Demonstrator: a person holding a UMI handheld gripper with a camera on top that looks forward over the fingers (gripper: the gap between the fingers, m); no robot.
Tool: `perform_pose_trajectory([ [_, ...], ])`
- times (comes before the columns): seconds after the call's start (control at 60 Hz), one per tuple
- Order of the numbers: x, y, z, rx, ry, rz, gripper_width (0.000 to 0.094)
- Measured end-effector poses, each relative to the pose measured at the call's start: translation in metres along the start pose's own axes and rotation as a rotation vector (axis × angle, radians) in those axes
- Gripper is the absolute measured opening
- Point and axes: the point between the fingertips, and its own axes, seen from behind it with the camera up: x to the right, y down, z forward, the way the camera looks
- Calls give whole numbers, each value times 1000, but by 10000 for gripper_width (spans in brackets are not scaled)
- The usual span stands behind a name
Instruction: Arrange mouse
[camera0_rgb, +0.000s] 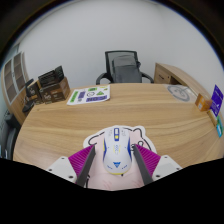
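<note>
A white mouse (115, 150) with blue markings lies lengthwise between my fingers, over a pale mat (95, 138) with a dark outline on the wooden table (60, 125). My gripper (115, 165) is shut on the mouse. The left finger (88, 163) and the right finger (142, 163) press on its two sides. The magenta pads show outside the mouse on both sides. The mouse's rear end is hidden low between the fingers.
A green and white leaflet (88, 96) lies at the far middle of the table. Dark boxes (45, 88) stand at the far left. A coiled white cable (180, 92) and a blue item (216, 100) lie at the right. An office chair (125, 68) stands behind the table.
</note>
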Motion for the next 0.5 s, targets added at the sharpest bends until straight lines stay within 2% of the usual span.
perform_pose_trajectory([
  [0.033, -3, -2, -9, 13, 2, 19, 838],
  [0.067, -7, -1, -18, 14, 10, 39, 843],
  [0.133, -15, 3, -42, 13, 31, 70, 832],
  [0.3, -48, 10, -124, 78, 86, 136, 830],
  [0.5, -90, 60, -214, 78, 120, 309, 833],
])
